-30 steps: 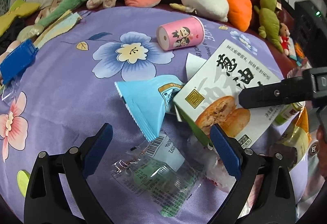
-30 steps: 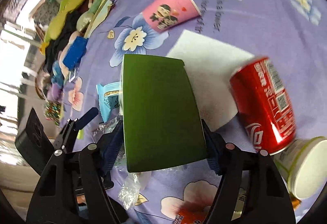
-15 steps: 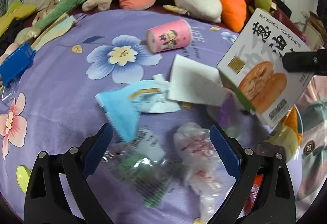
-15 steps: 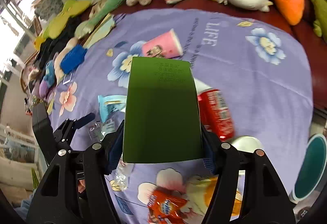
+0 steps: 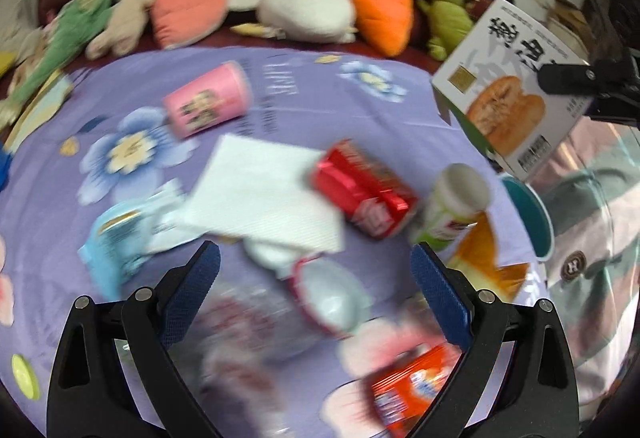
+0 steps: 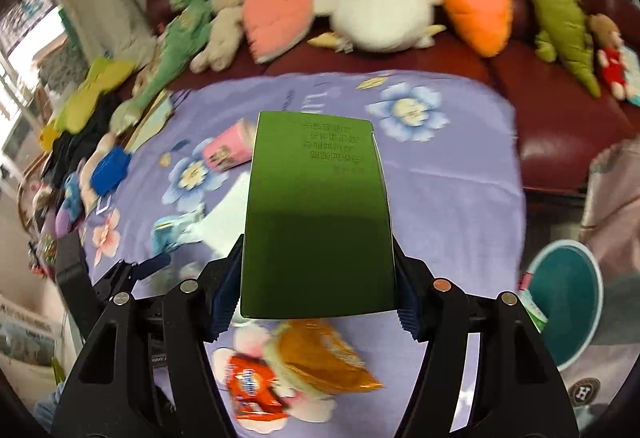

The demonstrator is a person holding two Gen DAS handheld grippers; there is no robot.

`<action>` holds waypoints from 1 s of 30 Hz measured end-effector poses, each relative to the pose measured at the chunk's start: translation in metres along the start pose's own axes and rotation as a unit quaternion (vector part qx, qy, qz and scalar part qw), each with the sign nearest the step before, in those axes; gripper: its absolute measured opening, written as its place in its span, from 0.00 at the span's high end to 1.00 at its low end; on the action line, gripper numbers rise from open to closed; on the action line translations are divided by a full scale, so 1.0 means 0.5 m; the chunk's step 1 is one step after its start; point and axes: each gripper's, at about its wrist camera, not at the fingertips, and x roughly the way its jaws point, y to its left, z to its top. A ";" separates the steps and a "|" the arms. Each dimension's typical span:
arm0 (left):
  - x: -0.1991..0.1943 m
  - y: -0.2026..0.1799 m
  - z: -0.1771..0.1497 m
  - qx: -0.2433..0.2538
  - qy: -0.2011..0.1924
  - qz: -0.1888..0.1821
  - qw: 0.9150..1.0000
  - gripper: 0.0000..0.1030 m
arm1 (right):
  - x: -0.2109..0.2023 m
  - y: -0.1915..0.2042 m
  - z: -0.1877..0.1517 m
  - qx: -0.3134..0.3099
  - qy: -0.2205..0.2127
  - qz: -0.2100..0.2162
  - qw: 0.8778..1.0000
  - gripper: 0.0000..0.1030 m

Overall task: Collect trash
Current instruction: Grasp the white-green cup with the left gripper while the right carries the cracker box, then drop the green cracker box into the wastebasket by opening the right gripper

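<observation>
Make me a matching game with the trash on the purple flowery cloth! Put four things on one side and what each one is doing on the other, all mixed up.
Things:
1. pastry box
2. red soda can
3. pink paper cup
4. white napkin

States:
A. lying on its side beside the blue flower
B. held up off the cloth in the right gripper
C. spread flat in the middle of the cloth
D. lying on its side next to the green-and-white cup

Pairs: 1-B, 2-D, 3-A, 4-C
</observation>
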 end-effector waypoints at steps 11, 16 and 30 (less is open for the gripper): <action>0.083 -0.181 0.074 0.078 0.027 -0.049 0.995 0.06 | -0.049 -0.190 -0.036 0.067 -0.024 -0.042 0.997 0.39; 0.146 -0.231 0.067 0.114 0.065 -0.032 0.991 0.12 | -0.045 -0.258 -0.065 0.088 -0.019 -0.054 0.995 0.39; 0.128 -0.278 0.105 0.116 0.044 -0.012 0.992 0.46 | -0.055 -0.405 -0.128 0.142 -0.021 -0.050 0.988 0.39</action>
